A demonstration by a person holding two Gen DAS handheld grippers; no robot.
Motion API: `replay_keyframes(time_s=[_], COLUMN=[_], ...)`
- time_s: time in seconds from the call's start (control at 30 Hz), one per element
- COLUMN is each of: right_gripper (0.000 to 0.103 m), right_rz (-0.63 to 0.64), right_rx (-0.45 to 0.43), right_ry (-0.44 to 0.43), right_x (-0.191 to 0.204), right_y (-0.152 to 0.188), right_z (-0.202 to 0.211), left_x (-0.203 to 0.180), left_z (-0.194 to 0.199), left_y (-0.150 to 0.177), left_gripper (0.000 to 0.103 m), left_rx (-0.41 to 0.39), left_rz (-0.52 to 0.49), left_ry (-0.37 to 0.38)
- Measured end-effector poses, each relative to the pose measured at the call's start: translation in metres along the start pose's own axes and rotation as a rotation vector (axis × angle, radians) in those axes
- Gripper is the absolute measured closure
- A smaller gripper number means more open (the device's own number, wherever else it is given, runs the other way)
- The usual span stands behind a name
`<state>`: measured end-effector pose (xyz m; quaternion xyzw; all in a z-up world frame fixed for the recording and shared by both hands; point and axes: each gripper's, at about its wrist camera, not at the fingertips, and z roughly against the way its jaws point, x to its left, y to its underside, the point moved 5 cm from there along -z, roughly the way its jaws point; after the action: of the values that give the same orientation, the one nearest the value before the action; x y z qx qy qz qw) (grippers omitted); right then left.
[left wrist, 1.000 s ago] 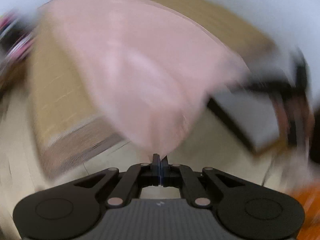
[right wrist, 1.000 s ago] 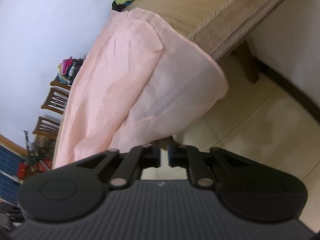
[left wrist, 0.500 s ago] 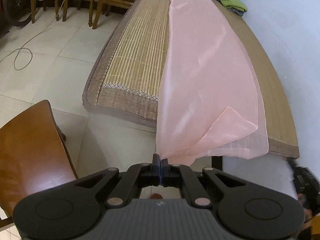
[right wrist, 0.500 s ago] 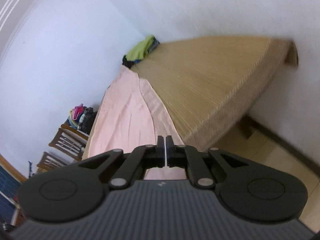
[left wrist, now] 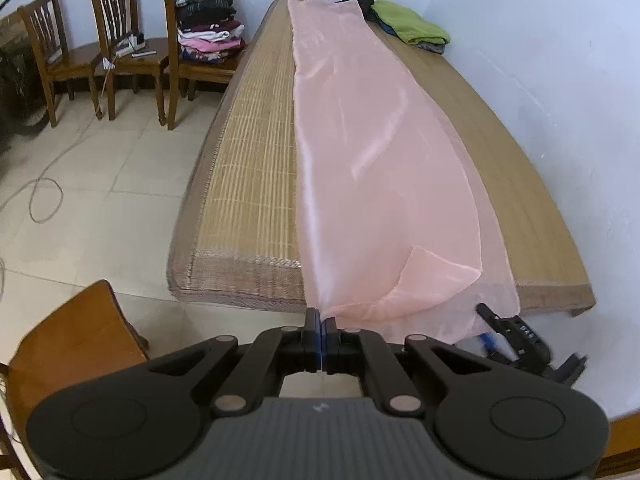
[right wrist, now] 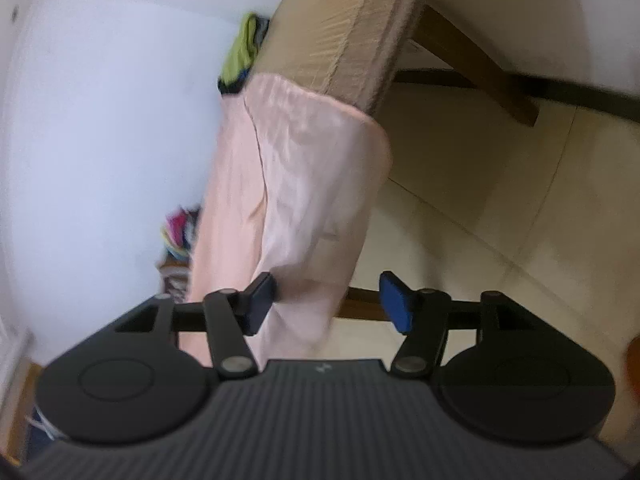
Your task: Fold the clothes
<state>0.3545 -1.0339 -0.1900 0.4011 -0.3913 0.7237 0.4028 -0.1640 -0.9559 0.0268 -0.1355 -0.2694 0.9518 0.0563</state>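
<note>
The left hand-held gripper (left wrist: 321,334) has its jaws pressed together on a near corner of the pink cloth (left wrist: 360,152), just past the foot of the bed (left wrist: 248,184). From that pinched corner the cloth runs away along the woven mat to the far end of the bed, lying in one long strip, with its near end hanging over the bed's edge and one flap folded back on itself. The right hand-held gripper (right wrist: 328,300) has its jaws spread wide, blue pads (right wrist: 394,300) facing each other, with the hanging end of the pink cloth (right wrist: 304,184) passing between them close to the left pad; whether it touches the fabric I cannot tell, as that view is blurred. A green garment (left wrist: 412,22) lies at the far corner of the bed by the wall. Three wooden chairs (left wrist: 120,40) stand beside the bed, one stacked with folded clothes (left wrist: 208,16).
</note>
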Motion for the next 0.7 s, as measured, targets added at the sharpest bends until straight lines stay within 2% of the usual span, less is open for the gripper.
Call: replay_keyframes(time_s=[0.03, 0.07, 0.17, 0.23, 0.33, 0.43, 0.53, 0.6, 0.67, 0.7], right_gripper=[0.088, 0.095, 0.097, 0.097, 0.095, 0.09, 0.06, 0.059, 0.059, 0.059], right_rz=[0.02, 0.056, 0.181, 0.258, 0.36, 0.491, 0.57, 0.571, 0.6, 0.69], right_rx=[0.008, -0.001, -0.057, -0.101, -0.18, -0.216, -0.135, -0.05, 0.035, 0.076], right_ry=[-0.005, 0.008, 0.063, 0.093, 0.114, 0.17, 0.272, 0.303, 0.27, 0.243], right_x=[0.005, 0.012, 0.039, 0.057, 0.083, 0.098, 0.095, 0.093, 0.104, 0.117], right_y=[-0.001, -0.004, -0.015, -0.025, -0.042, -0.052, -0.052, -0.046, -0.035, -0.025], right_z=[0.004, 0.013, 0.047, 0.071, 0.113, 0.128, 0.102, 0.073, 0.044, 0.027], left_x=[0.0, 0.004, 0.01, 0.011, 0.014, 0.017, 0.015, 0.012, 0.01, 0.008], left_z=[0.001, -0.002, -0.008, -0.012, -0.02, -0.032, -0.039, -0.042, -0.046, -0.049], left_y=[0.002, 0.004, 0.014, 0.024, 0.036, 0.046, 0.054, 0.057, 0.061, 0.062], left_gripper=[0.103, 0.103, 0.103, 0.103, 0.103, 0.102, 0.102, 0.101, 0.101, 0.101], left_rx=[-0.001, 0.007, 0.038, 0.045, 0.068, 0.102, 0.116, 0.117, 0.12, 0.129], left_rz=[-0.005, 0.001, 0.016, 0.007, 0.026, 0.063, 0.074, 0.077, 0.08, 0.085], left_ry=[-0.008, -0.007, -0.011, -0.041, -0.057, -0.061, -0.068, -0.081, -0.104, -0.114])
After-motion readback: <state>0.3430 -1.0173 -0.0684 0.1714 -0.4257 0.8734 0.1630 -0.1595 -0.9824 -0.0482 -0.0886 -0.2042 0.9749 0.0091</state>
